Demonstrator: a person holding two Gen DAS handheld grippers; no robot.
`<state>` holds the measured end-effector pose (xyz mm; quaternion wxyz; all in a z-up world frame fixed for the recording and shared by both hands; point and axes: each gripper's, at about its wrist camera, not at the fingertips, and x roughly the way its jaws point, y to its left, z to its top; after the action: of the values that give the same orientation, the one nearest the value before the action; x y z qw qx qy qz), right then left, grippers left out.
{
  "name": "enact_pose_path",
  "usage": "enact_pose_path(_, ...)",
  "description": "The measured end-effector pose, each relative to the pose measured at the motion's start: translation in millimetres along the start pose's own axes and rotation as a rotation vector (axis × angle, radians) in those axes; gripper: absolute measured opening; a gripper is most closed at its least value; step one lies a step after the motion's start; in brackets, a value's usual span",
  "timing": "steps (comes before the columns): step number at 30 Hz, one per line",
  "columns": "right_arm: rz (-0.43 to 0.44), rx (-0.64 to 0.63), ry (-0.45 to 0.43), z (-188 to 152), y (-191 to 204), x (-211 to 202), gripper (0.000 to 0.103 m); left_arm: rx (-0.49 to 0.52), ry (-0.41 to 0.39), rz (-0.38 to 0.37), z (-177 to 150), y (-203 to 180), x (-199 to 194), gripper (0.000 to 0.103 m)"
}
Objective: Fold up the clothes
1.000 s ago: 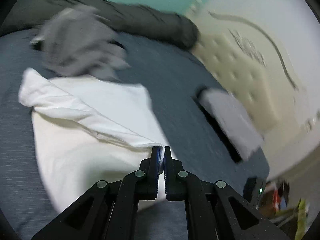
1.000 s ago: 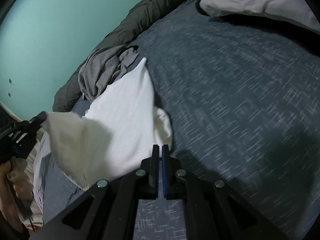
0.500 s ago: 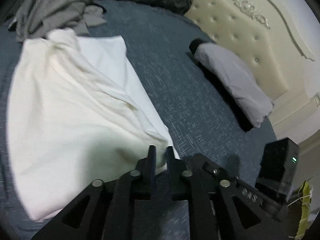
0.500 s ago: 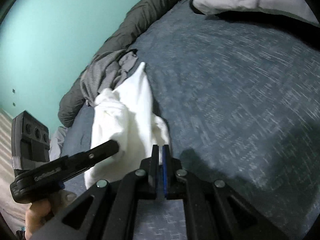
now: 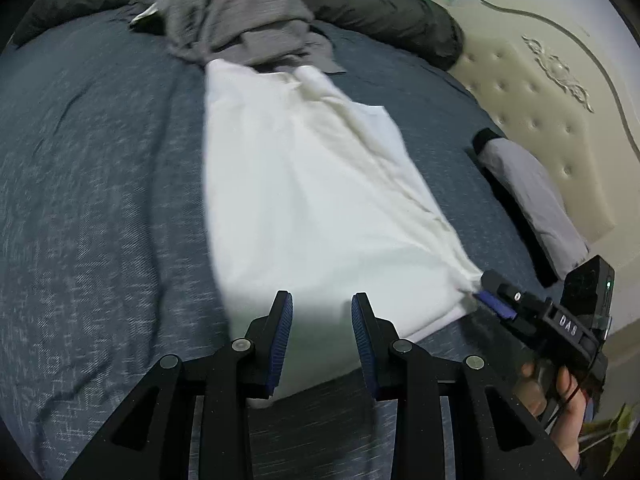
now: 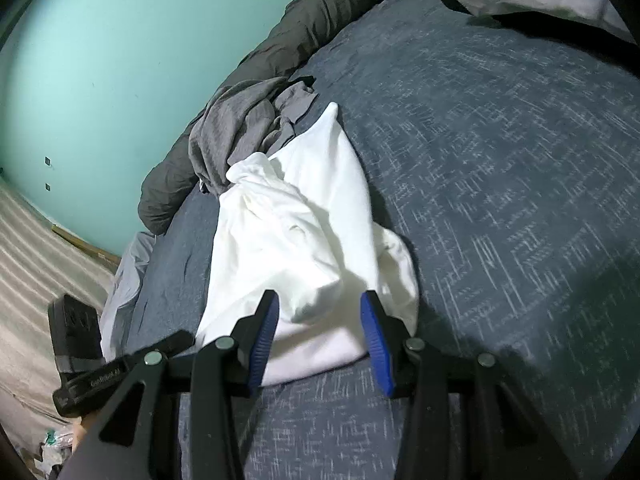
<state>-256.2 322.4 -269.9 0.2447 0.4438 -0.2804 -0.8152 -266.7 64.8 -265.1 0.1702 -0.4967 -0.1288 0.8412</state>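
A white garment (image 5: 316, 200) lies folded lengthwise on the blue-grey bed (image 5: 100, 200); it also shows in the right wrist view (image 6: 304, 240), bunched at its far end. My left gripper (image 5: 322, 308) is open and empty at the garment's near edge. My right gripper (image 6: 318, 308) is open and empty over the garment's near right corner. The right gripper also shows at the lower right of the left wrist view (image 5: 492, 296), touching that corner.
A crumpled grey garment (image 5: 244, 12) lies beyond the white one, against a rolled dark duvet (image 5: 380, 12). A grey pillow (image 5: 532, 200) lies by the cream headboard (image 5: 552, 92). A teal wall (image 6: 120, 60) stands on the far side.
Both grippers have opened and let go of the white garment. The raised half has been laid over, so the garment lies as a long folded strip.
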Motion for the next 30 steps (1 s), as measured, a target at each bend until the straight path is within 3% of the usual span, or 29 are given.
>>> enact_pose_path(5,-0.002,0.029,0.027,3,-6,14,0.043,-0.015,-0.007,-0.002,-2,10,-1,0.034)
enact_pose_path(7,-0.003,0.026,0.035,2,-6,17,0.035,-0.023,-0.011,-0.002,-3,12,-2,0.034)
enact_pose_path(9,0.01,0.032,0.042,2,-8,18,0.02,-0.036,-0.013,0.001,-5,14,-6,0.035)
enact_pose_path(13,0.003,0.031,0.029,2,-9,17,0.005,-0.056,0.006,0.012,-12,22,-4,0.041)
enact_pose_path(20,0.035,-0.007,-0.033,5,4,-1,0.004,-0.08,0.038,-0.004,-17,30,3,0.042)
enact_pose_path(24,0.046,-0.016,-0.071,7,11,-15,0.004,-0.05,0.045,0.011,-18,27,3,0.029)
enact_pose_path(30,-0.002,-0.013,-0.071,2,7,-26,0.003,-0.01,0.052,0.042,-21,18,1,0.027)
